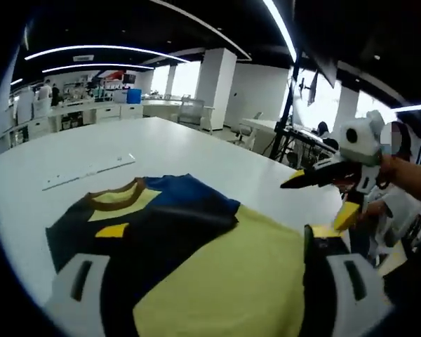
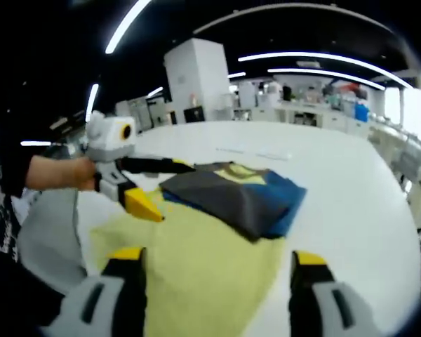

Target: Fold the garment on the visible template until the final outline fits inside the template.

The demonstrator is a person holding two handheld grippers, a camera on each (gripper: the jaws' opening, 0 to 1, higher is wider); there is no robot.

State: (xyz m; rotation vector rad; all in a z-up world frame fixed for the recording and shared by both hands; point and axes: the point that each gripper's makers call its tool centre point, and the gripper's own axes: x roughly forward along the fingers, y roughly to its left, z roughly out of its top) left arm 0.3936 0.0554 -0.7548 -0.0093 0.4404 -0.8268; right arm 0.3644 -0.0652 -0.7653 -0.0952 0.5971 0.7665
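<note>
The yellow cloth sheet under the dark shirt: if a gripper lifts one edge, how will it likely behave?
The yellow cloth sheet lies flat and creased on the white table, so it is probably limp and would drape. It looks thin, likely light. The folded dark shirt with blue and yellow panels rests on it, so lifting may drag or shift that shirt.

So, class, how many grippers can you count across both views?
2. The left gripper rises over the yellow cloth, beside the dark garment. The right gripper faces it across the table.

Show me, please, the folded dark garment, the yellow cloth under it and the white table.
dark garment (image 2: pixel 231 193), right gripper view, its folded top.
yellow cloth (image 1: pixel 231 281), left gripper view, its middle.
white table (image 2: pixel 351 210), right gripper view, bare top.
</note>
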